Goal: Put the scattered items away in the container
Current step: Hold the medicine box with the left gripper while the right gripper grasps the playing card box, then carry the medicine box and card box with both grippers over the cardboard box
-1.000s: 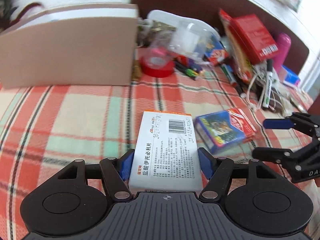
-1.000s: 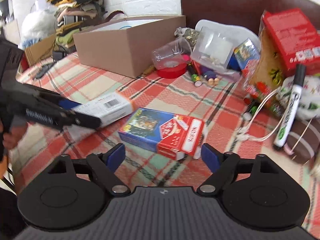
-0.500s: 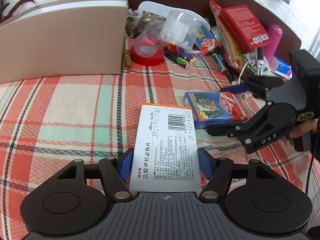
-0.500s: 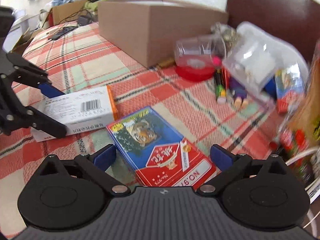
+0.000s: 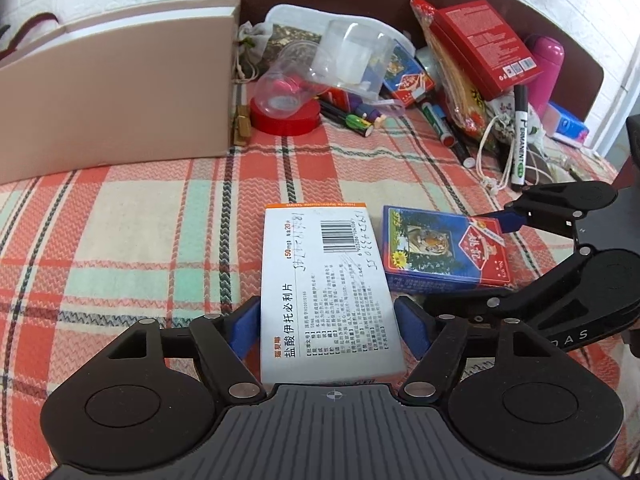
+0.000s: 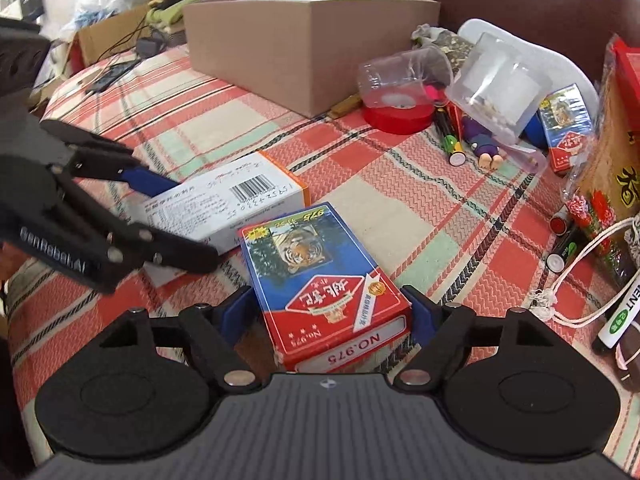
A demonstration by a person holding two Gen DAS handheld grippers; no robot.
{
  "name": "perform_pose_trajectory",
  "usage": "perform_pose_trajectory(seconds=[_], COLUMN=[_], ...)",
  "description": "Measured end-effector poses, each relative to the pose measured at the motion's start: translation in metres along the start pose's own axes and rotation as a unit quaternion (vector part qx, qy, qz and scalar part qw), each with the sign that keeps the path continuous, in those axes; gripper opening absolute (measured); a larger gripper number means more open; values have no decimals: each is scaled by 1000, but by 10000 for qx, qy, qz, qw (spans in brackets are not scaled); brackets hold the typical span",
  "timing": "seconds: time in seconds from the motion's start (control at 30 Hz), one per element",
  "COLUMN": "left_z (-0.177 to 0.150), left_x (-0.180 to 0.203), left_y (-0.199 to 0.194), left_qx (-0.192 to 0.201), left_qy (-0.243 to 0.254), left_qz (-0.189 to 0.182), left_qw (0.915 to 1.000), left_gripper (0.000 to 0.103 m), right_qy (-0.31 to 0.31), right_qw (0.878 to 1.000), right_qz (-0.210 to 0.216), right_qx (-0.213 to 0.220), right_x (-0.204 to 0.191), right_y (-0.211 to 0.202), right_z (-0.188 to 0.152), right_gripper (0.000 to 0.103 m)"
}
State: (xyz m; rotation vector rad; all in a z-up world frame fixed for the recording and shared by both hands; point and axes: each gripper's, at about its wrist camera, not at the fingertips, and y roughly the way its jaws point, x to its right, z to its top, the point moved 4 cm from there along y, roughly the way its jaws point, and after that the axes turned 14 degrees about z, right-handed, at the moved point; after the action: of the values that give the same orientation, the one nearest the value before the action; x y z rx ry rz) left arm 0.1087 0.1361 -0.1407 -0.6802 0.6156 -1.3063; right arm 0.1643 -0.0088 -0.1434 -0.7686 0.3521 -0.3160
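Note:
A white medicine box (image 5: 326, 288) lies on the plaid cloth between the blue pads of my left gripper (image 5: 328, 328), which straddles it; the pads touch or nearly touch its sides. It also shows in the right wrist view (image 6: 224, 208). A blue and red card box (image 6: 320, 280) lies between the pads of my right gripper (image 6: 332, 314), with small gaps on each side. The card box also shows in the left wrist view (image 5: 440, 252). The brown cardboard container (image 5: 116, 100) stands at the back left, open at the top (image 6: 312, 40).
Clutter lines the back: a red tape roll (image 5: 286, 118), clear plastic cups (image 5: 348, 60), markers (image 5: 520, 136), batteries (image 6: 452, 140), a second card box (image 6: 566, 128), a red box (image 5: 484, 44), a pink bottle (image 5: 546, 68). A dark headboard stands behind.
My right gripper has come forward and down so that the card box now lies between its pads. My left gripper stays around the medicine box.

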Motion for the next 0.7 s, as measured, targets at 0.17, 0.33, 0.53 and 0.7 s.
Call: perform_pose_trajectory(seconds=[0.17, 0.33, 0.53, 0.7], left_z=[-1, 0, 22, 55], left_x=[0, -15, -37, -68], left_y=[-3, -20, -53, -76], left_qx=[45, 112, 602, 1101], left_qy=[-86, -454, -640, -829], left_qz=[198, -41, 91, 307], left_qw=[9998, 9989, 9961, 9900], left_gripper=[70, 70, 70, 70], right_qy=[240, 294, -48, -353], right_qw=[9996, 9990, 9976, 9937], right_qz=[-77, 68, 98, 151], right_qx=[111, 329, 682, 1049], right_x=[-9, -24, -42, -49], right_y=[-5, -24, -43, -52], right_z=[-1, 3, 38, 91], right_gripper=[75, 74, 74, 74])
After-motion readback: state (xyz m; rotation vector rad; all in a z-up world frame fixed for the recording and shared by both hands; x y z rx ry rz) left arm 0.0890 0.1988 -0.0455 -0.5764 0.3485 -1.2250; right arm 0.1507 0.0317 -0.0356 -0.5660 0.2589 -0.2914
